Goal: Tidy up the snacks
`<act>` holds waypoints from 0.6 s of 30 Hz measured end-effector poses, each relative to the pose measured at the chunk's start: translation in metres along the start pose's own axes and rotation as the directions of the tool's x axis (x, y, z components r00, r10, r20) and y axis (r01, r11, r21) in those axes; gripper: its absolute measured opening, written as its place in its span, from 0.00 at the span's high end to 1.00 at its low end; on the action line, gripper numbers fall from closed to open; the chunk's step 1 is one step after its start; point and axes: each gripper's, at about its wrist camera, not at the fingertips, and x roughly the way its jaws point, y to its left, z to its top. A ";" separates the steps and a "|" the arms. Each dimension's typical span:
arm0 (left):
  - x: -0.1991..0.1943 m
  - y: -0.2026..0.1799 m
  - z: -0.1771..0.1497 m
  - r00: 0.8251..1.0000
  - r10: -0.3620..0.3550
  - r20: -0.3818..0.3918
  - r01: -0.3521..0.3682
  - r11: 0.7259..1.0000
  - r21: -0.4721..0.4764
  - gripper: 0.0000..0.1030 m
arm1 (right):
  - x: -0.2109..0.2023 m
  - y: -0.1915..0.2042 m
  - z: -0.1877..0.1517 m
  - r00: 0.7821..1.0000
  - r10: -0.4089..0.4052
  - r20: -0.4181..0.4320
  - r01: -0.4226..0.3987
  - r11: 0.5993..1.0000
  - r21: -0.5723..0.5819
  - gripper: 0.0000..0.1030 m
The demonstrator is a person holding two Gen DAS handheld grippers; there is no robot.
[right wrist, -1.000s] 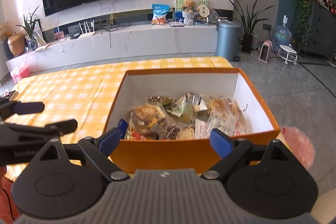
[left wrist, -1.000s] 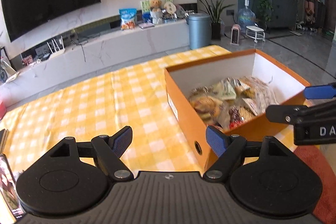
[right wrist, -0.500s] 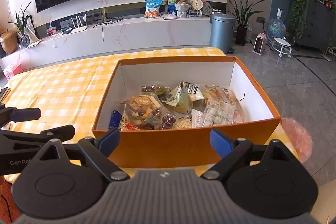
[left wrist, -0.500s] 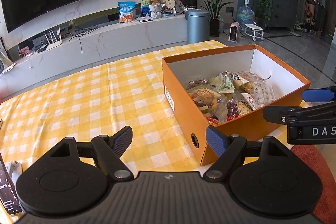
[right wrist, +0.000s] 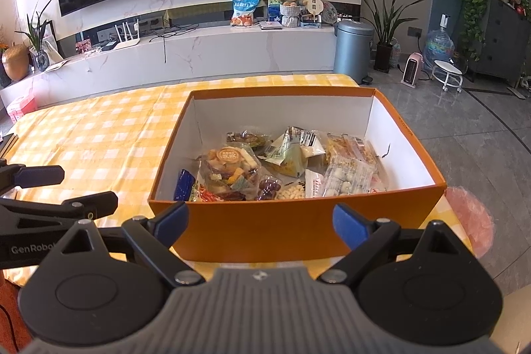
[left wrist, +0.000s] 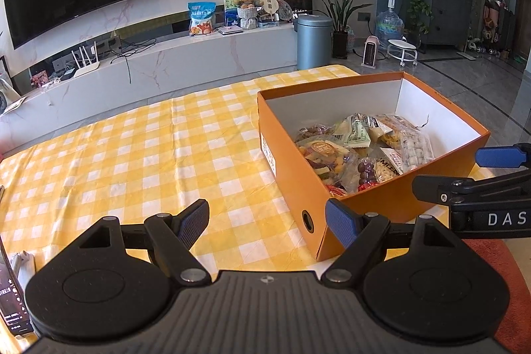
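Note:
An orange cardboard box with a white inside stands on the yellow checked tablecloth. Several snack packets lie piled in its near half. My left gripper hovers open over the cloth beside the box's near left corner, with nothing between its fingers. My right gripper is open and empty in front of the box's near wall. Each gripper also appears at the edge of the other's view: the right gripper at the right, the left gripper at the left.
A phone and a small white object lie at the table's near left edge. Behind the table run a long white TV bench, a grey bin and potted plants. A pink bag sits on the floor right of the box.
Both views have levelled and shifted a little, so the box now sits lower and more fully in frame. Both grippers stay open and empty; the box and snacks have not moved.

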 end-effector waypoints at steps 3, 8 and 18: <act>-0.001 0.000 0.000 1.000 0.001 -0.002 -0.001 1.000 -0.005 0.09 | 0.000 0.000 0.000 1.000 0.001 0.002 -0.001 1.000 0.001 0.11; -0.002 0.001 0.000 1.000 0.000 0.000 0.000 1.000 -0.009 0.09 | 0.000 0.000 0.000 1.000 -0.004 0.007 0.004 1.000 0.001 0.10; -0.004 0.001 0.000 1.000 -0.002 0.001 0.002 1.000 -0.024 0.09 | -0.001 0.004 -0.002 1.000 -0.001 0.009 0.002 1.000 -0.022 0.10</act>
